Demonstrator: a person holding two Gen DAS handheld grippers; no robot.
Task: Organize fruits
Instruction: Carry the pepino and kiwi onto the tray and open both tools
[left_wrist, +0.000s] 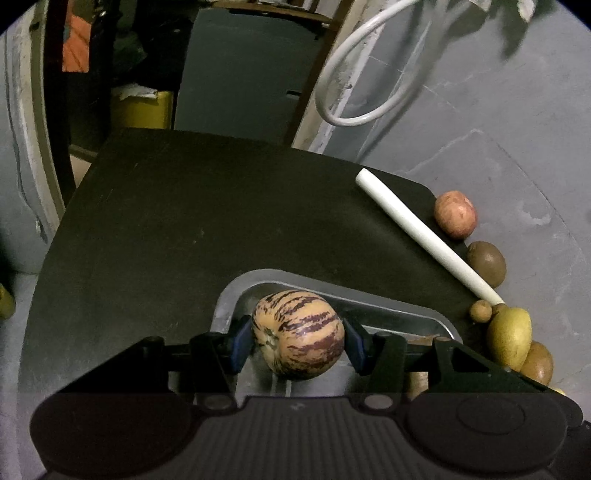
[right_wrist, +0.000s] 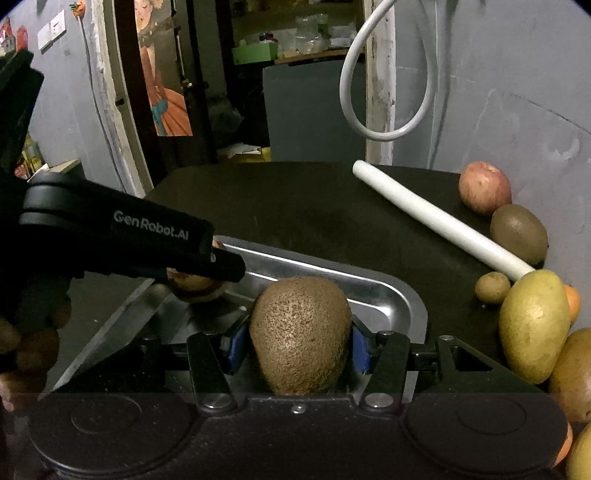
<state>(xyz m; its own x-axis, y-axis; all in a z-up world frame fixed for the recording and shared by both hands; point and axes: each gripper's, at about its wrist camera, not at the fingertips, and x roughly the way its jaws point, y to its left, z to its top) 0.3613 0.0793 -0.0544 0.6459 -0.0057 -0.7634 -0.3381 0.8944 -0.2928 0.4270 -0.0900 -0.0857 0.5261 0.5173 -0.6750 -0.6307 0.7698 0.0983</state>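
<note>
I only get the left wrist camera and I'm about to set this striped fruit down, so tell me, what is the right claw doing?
Observer: The right claw is shut on a fuzzy brown kiwi, held over the metal tray.
Operator: Is that kiwi touching my left claw?
Observer: No. Your left claw holds the striped fruit over the tray's far left side, apart from the kiwi.
Operator: Any loose fruit on the right that I can't see?
Observer: Yes, an orange fruit sits half hidden behind the yellow-green fruit.
</note>
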